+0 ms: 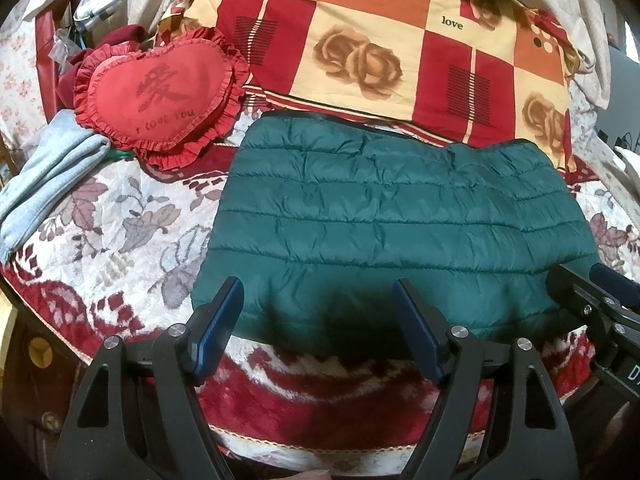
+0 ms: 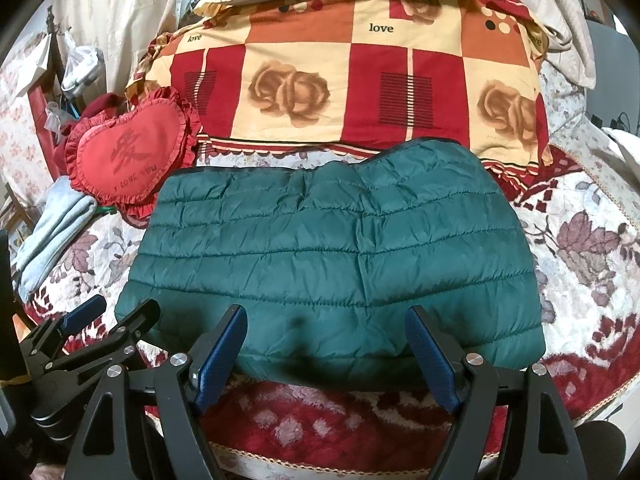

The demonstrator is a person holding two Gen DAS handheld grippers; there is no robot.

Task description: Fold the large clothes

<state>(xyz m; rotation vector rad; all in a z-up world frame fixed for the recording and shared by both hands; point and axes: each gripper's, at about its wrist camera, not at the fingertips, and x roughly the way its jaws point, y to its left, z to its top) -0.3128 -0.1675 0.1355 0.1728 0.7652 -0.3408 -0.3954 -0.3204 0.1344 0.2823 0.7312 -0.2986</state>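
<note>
Holding our left gripper [image 1: 318,300] and right gripper [image 2: 326,326] side by side, we see both sets of jaws spread wide with nothing pinched between the blue pads [image 1: 218,312]; each hovers at the near edge of the folded green quilted jacket [image 1: 392,220]. That jacket lies flat as a compact rectangle on the floral red-and-white blanket [image 1: 120,240], centred before both grippers. Beyond its far edge sits a checked pillow [image 1: 392,52] printed with roses and "love". To the left rests a red heart-shaped cushion [image 1: 160,92] with ruffled trim, and nearer the left edge a folded pale blue garment [image 1: 48,184].
</note>
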